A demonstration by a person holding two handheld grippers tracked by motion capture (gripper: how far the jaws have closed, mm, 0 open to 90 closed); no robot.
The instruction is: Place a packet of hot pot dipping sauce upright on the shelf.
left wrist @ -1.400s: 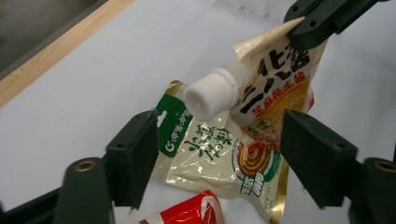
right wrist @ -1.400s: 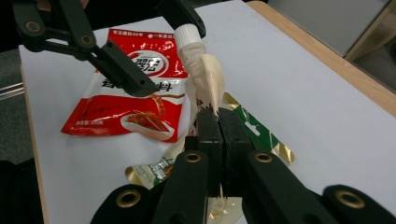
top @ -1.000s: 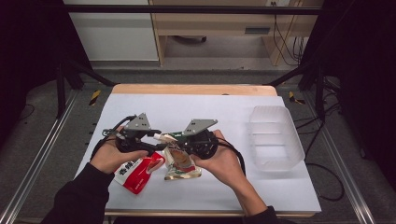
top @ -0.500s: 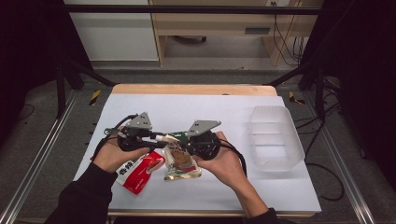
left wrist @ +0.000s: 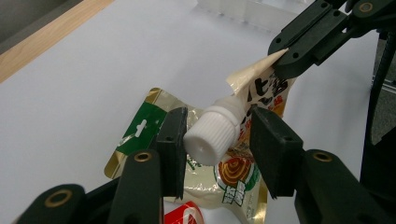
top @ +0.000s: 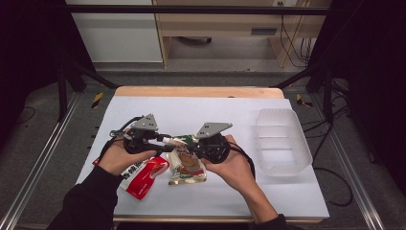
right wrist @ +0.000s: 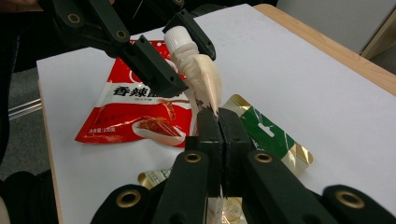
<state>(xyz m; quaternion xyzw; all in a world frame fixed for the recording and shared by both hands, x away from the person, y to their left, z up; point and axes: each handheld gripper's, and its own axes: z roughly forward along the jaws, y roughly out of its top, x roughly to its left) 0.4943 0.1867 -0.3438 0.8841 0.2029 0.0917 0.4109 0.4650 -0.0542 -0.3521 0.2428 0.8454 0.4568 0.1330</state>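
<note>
The white worktop point(top: 206, 110) carries a clear plastic tray point(top: 281, 141) near its right edge, well apart from the work at the front centre. There, a red snack packet point(top: 143, 175) lies flat under the person's left hand, and just beside it lies a gold-and-green foil packet point(left wrist: 140, 133).

Above these 2 packets, a cream spouted pouch point(right wrist: 205, 86) is held off the worktop between both tools. The right hand-held gripper point(right wrist: 218, 122) has its jaws pressed together on the pouch's top corner, pinching the film.

The left hand-held gripper point(left wrist: 218, 140) straddles the pouch's white ribbed cap point(left wrist: 210, 136). Its jaws have just been opening: one pad sits at the cap's side, the other stands off it with a gap, so the cap lies between them without being squeezed.

In the high view the 2 tools point at each other, tips nearly meeting over the pouch.
</note>
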